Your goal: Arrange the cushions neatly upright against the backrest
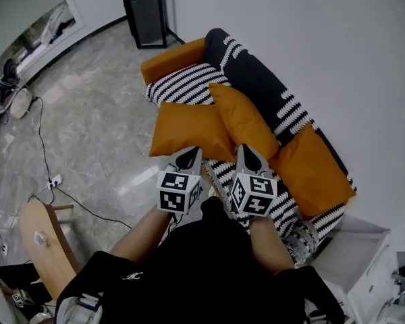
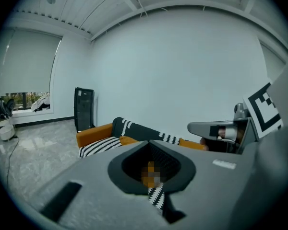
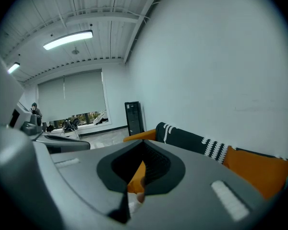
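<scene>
Over the sofa point(image 1: 256, 79), left gripper point(image 1: 192, 152) and right gripper point(image 1: 246, 149) jaws stand closed, empty.

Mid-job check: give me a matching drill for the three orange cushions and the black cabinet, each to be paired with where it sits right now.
Things
1. left orange cushion
2. middle orange cushion
3. right orange cushion
4. black cabinet

Places
A. on the floor, beyond the sofa's far armrest
B. at the sofa's near end, against the backrest
C. at the seat's front edge, lying flattest
D. tilted mid-sofa, between the other two cushions

Pairs: 1-C, 2-D, 3-B, 4-A
</scene>
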`<state>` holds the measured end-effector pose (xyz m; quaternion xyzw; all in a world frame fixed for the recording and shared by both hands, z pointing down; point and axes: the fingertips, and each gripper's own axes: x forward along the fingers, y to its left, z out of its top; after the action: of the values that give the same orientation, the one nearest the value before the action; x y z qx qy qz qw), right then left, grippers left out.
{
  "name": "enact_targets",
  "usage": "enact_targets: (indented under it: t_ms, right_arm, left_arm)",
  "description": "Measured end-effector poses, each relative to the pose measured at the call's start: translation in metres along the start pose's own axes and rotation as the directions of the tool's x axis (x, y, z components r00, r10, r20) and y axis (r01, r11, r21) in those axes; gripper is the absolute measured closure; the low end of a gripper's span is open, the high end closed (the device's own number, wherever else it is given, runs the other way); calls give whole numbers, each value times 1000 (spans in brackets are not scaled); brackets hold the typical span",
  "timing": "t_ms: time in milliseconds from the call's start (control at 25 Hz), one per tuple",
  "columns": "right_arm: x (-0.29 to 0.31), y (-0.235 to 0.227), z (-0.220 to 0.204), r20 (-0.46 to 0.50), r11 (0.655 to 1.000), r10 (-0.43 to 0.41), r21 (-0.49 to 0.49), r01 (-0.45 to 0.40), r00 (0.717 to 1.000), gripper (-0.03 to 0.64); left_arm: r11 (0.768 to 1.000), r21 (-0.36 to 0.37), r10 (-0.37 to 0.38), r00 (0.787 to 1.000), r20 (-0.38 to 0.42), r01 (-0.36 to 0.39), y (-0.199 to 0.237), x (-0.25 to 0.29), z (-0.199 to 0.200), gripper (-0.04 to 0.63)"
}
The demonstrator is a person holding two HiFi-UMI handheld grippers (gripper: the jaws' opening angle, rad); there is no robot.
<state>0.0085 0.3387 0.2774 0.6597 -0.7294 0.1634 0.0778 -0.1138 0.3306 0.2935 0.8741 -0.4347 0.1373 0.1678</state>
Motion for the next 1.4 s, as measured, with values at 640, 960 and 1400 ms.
enact_targets:
  t_ms: [640,960,1400]
  right_arm:
    - [115,-67,67,13,1000,-15,-7,15,1000,611]
    - [153,-120,76,0,999,-36,24,36,999,611]
    - [154,-186,57,-45,990,-114,84,118,992,611]
  left_arm:
    - [999,41,-5,1000,-2,5,27,125,78,586]
    - [996,80,-37,999,-11,37,9,193,105,586]
    - [991,102,-82,993,-82,90,-22,246,104,586]
